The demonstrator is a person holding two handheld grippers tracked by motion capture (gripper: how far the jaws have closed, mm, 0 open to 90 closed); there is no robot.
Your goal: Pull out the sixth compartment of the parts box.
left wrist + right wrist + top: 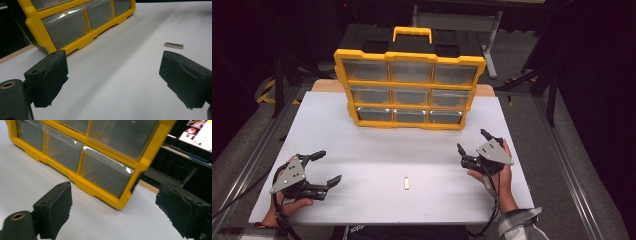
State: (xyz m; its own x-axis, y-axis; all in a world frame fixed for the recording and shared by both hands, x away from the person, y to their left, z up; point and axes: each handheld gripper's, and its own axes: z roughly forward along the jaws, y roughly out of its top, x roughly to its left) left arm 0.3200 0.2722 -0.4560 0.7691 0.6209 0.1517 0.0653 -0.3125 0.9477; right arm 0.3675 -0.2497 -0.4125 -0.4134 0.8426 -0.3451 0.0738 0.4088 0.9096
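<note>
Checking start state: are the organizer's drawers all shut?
Shut. All nine clear drawers sit flush in the yellow drawer organizer, standing upright on the white table; none juts forward.

Bare table (362, 150) between grippers (drawer organizer (409, 90) blocks the back).

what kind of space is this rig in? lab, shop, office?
Likely a lab or test bench set up for recording, not an office. A bare white table stands in a dark metal frame, holding a yellow drawer organizer and one small metal piece. The surroundings are dark.
</note>
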